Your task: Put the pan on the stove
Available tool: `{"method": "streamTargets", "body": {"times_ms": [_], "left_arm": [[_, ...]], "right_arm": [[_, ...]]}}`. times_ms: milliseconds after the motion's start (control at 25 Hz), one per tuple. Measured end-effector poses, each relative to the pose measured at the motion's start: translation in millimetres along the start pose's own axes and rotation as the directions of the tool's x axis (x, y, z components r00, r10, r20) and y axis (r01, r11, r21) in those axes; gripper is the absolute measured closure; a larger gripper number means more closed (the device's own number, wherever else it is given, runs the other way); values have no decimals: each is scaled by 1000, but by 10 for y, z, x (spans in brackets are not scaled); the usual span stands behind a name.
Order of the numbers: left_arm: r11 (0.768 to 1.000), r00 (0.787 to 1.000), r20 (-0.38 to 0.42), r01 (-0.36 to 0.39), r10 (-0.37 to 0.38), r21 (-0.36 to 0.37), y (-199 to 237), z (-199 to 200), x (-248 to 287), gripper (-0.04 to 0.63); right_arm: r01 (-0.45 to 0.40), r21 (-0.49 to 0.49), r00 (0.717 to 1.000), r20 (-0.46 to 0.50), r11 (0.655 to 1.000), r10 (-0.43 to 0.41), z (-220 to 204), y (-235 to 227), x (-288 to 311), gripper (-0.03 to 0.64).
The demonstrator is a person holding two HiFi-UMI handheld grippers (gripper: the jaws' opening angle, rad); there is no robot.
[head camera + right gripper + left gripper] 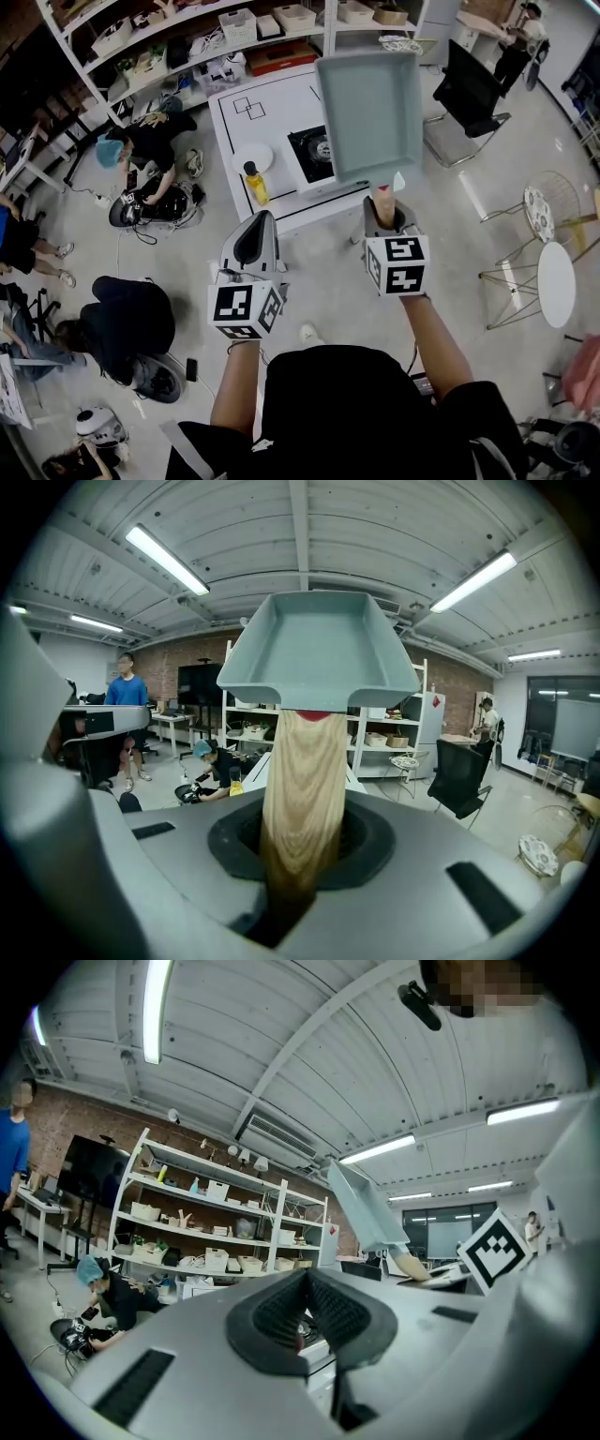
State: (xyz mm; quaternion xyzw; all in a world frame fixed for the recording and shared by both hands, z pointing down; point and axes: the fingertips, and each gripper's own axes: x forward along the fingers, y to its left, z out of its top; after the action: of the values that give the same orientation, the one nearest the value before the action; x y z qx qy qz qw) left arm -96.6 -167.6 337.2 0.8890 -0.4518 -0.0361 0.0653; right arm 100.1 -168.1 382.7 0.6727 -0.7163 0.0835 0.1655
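Bright, even light from ceiling tube lamps (pixel 167 559), glaring at ten and two o'clock in the right gripper view. Both gripper views bulge fisheye, corners black. Shadows faint.

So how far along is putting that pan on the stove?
Done: the square grey-green pan with a wooden handle is picked up, clamped by its handle in the right hand-held gripper. In hand: held in the air. Left: set it on the black stove on the white table.
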Motion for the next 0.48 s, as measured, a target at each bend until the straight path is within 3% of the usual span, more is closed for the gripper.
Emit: {"method": "streamTargets", "body": {"times_ms": [480], "left_arm": [[999,999,-41,24,-25,-23,253,-151,200,584]], "right_arm": [[18,7,999,-51,1000,-18,-45,51,311,569]]}}
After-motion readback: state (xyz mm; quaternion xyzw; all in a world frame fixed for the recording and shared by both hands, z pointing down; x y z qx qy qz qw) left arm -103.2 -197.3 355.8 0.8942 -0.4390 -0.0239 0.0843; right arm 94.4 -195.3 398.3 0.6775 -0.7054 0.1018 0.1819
